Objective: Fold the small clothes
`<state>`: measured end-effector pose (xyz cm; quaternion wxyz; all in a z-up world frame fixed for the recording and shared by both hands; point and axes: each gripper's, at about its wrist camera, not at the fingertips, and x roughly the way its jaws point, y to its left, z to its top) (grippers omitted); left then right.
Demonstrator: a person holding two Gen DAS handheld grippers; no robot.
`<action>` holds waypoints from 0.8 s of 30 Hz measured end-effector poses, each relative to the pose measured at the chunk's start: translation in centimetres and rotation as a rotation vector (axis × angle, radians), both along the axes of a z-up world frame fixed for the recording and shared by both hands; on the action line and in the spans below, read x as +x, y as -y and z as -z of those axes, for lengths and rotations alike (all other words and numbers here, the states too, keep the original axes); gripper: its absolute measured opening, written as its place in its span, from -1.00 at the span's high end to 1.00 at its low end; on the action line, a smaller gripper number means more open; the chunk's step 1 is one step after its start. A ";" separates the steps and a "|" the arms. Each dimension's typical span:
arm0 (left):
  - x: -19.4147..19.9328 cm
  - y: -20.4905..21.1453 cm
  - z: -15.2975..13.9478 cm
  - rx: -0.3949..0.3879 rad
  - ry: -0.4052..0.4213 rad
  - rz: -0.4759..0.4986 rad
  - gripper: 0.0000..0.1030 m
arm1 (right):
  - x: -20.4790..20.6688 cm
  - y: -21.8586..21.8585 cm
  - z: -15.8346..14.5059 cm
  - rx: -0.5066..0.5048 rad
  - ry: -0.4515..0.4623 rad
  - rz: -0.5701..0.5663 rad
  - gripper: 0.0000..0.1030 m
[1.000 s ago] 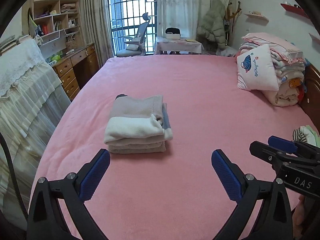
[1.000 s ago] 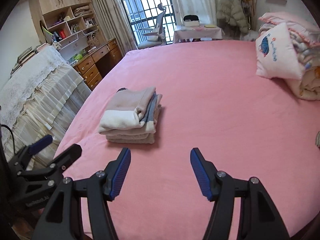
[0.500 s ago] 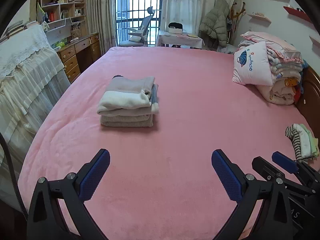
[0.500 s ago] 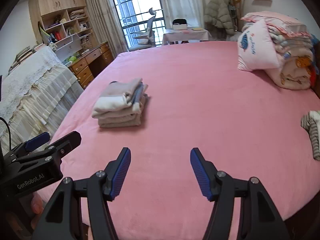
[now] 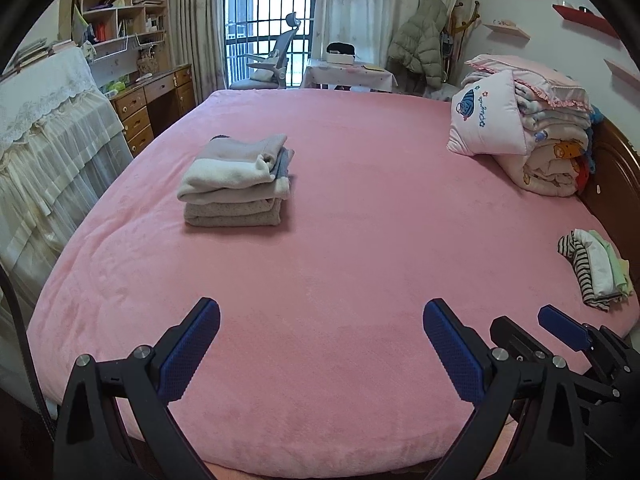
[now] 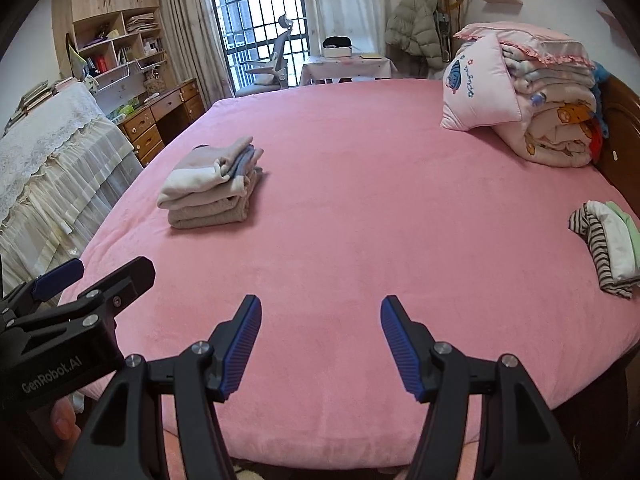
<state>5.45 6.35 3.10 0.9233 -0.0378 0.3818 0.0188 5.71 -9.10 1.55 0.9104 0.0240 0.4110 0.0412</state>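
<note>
Both grippers hang over the near edge of the pink bed [image 5: 360, 208], pointing down and across it, and both are empty. On the left gripper [image 5: 320, 344] the blue pads stand wide apart with only blanket between them; the right gripper [image 6: 320, 340] is likewise parted, gripping nothing.

One stack of folded clothes [image 5: 236, 184] sits neatly on the left part of the bed, so that piece of the job looks done. Over at the right edge, near the wooden headboard [image 6: 620, 136], lies a small heap of little garments [image 6: 608, 248]: something striped, something white, something pale green. From here I can't say for certain whether they are loosely folded or only bunched, but they seem to be what is waiting.

So this looks like the gap between items: one pile finished, the next to be fetched. The coming move would call for swinging right, pinching the top garment alone, and laying it flat on open blanket before folding.
</note>
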 end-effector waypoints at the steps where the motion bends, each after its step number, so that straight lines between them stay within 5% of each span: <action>1: -0.2 0.2 0.1 0.001 0.002 -0.002 -0.96 | -0.3 0.2 0.0 -0.007 0.005 0.003 -0.21; 24: -0.8 1.8 0.4 0.020 0.005 -0.002 -0.96 | -1.4 3.1 0.9 -0.013 0.025 0.007 -0.22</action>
